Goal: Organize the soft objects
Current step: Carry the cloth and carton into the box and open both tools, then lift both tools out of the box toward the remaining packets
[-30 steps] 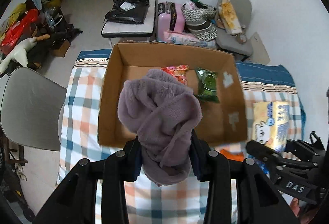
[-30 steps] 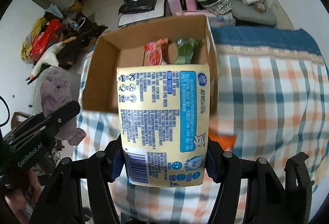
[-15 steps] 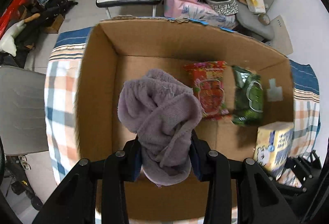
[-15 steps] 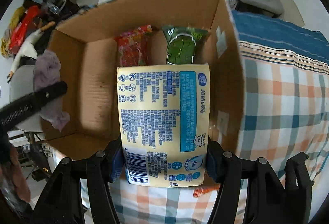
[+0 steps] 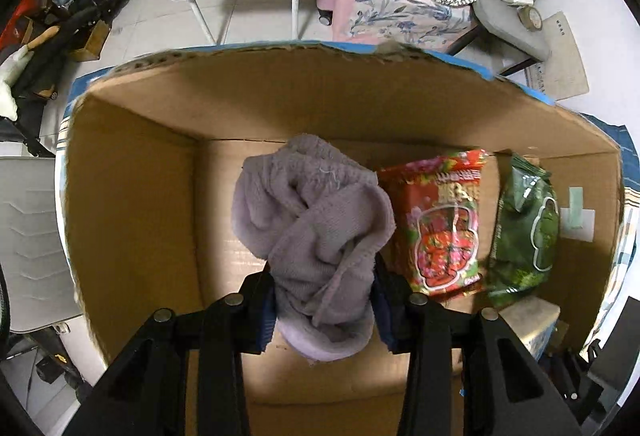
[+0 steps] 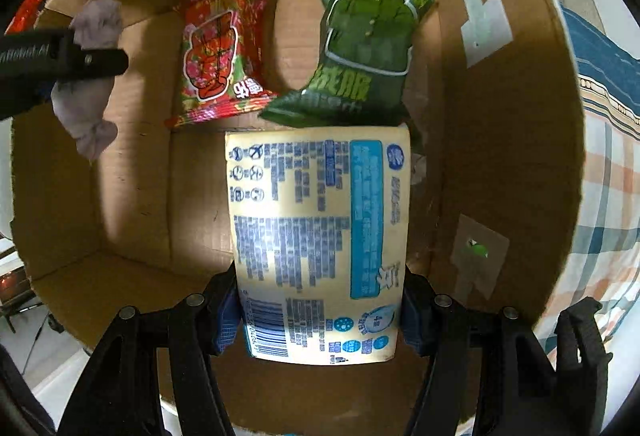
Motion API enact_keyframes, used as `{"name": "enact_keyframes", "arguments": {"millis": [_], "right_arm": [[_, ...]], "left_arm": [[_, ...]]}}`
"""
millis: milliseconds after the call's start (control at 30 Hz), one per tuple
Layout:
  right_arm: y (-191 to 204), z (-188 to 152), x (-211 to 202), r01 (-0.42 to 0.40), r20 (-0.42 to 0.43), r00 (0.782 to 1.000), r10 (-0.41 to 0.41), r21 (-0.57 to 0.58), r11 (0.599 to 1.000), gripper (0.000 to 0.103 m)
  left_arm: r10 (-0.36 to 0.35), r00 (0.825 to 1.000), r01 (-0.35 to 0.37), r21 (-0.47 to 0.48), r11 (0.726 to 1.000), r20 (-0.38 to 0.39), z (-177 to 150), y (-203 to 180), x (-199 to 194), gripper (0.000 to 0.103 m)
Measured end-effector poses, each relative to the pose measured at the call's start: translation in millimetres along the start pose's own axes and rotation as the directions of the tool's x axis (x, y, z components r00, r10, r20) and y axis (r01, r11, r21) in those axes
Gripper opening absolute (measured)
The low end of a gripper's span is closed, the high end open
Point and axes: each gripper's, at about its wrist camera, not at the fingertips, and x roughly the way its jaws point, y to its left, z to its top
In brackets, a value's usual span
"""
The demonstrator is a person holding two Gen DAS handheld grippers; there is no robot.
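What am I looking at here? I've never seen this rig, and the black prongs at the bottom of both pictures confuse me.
Those prongs are hand-held grippers, one per hand, each with its own camera looking along its fingers. The left gripper is clamped on a purple cloth. The right gripper is clamped on a yellow pack. Both hang inside a cardboard box, where a red packet and a green packet already lie.
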Motion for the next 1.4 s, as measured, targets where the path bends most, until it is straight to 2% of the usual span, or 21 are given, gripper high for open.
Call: {"name": "enact_keyframes", "arguments": {"millis": [133, 267, 400, 533, 633, 667, 700, 767, 1000, 1400], "right_arm": [[-2.7, 5.3, 13.4, -0.018, -0.044, 0.999, 0.019, 0.026, 0.999, 0.067], [-3.6, 8.6, 12.0, -0.032, -0.035, 0.999, 0.033, 0.036, 0.999, 0.070], [-1.8, 10.5, -3.8, -0.039, -0.005, 0.999, 0.039, 0.037, 0.999, 0.076], [5.1, 12.1, -27.3, -0.025, 0.051, 0.998, 0.023, 0.025, 0.999, 0.089], [8.2, 8.9, -44.8, -0.014, 0.086, 0.996, 0.012, 0.022, 1.000, 0.089], [8.7, 7.8, -51.2, -0.013, 0.098, 0.995, 0.010, 0.024, 1.000, 0.089], [8.8, 5.7, -55.7, -0.012, 0.108, 0.994, 0.010, 0.025, 1.000, 0.090], [10.2, 3.2, -64.6, -0.002, 0.131, 0.991, -0.002, 0.028, 1.000, 0.099], [5.7, -37.0, -96.2, 0.021, 0.203, 0.979, -0.026, 0.028, 0.999, 0.100], [17.3, -118.5, -143.4, 0.025, 0.355, 0.935, -0.022, -0.004, 1.000, 0.100]], "left_arm": [[0.000, 0.999, -0.002, -0.029, 1.000, -0.041, 6.8, 5.7, 8.4, 0.040], [-0.026, 0.999, 0.024, -0.057, 0.998, -0.037, 5.9, 12.4, 4.5, 0.052], [-0.035, 0.999, 0.035, -0.067, 0.997, 0.003, -0.2, 13.9, -12.3, 0.059], [-0.036, 0.997, 0.040, -0.058, 0.998, 0.061, -15.7, 14.2, -36.7, 0.068], [-0.026, 0.993, 0.031, -0.045, 0.999, 0.113, -35.3, 13.3, -55.4, 0.071], [-0.021, 0.992, 0.026, -0.040, 0.999, 0.124, -45.2, 13.1, -61.1, 0.074], [-0.019, 0.991, 0.024, -0.039, 0.999, 0.131, -51.1, 14.0, -64.1, 0.086], [-0.004, 0.988, 0.010, -0.036, 0.999, 0.156, -67.1, 14.7, -72.4, 0.096], [0.017, 0.966, -0.001, -0.061, 0.998, 0.259, -122.4, 18.2, -106.2, 0.097], [0.052, 0.911, -0.020, -0.082, 0.996, 0.408, -211.5, 9.8, -164.2, 0.097]]}}
